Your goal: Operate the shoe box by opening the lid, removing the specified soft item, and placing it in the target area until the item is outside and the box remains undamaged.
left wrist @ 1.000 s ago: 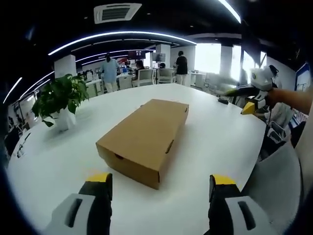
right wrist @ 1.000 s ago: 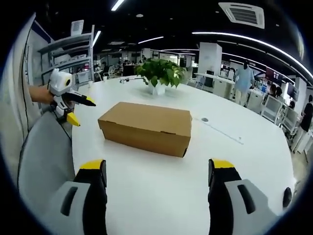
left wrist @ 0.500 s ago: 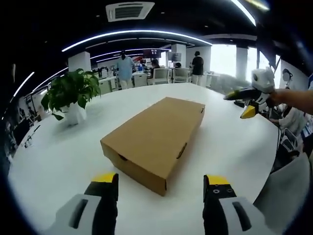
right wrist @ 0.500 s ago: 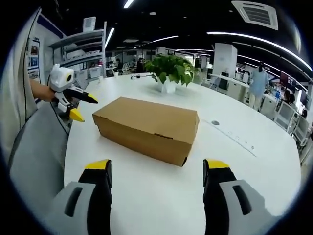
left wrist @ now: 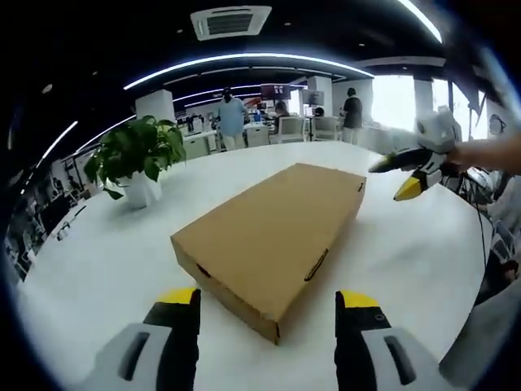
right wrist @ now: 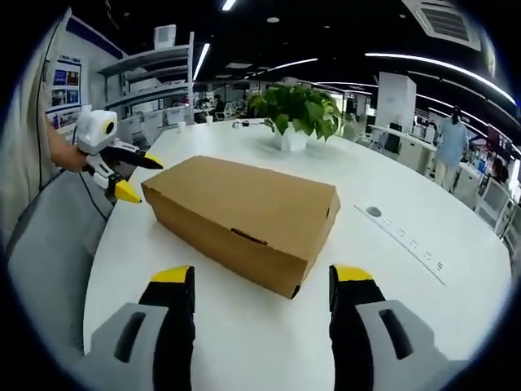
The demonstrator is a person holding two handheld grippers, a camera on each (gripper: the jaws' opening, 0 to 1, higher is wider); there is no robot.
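A closed brown cardboard shoe box [left wrist: 273,232] [right wrist: 244,212] lies on the round white table [left wrist: 98,269] [right wrist: 244,350]. My left gripper [left wrist: 267,303] is open, its yellow-tipped jaws just short of the box's near corner. My right gripper [right wrist: 262,278] is open too, close to the box's long side and near corner. The right gripper [left wrist: 409,175] also comes into the left gripper view beyond the box's far end, held by a hand. The left gripper [right wrist: 122,171] comes into the right gripper view at the box's left end. The lid is down, so the contents are hidden.
A potted green plant [left wrist: 134,159] [right wrist: 297,114] stands on the table behind the box. A cable port and strip [right wrist: 403,236] sit in the tabletop to the right. Desks and several people [left wrist: 230,114] fill the office behind. A grey sleeve [right wrist: 49,252] lies at the table's edge.
Both grippers have come closer to the box, which looks larger in both views. The box has not moved and its lid stays down.
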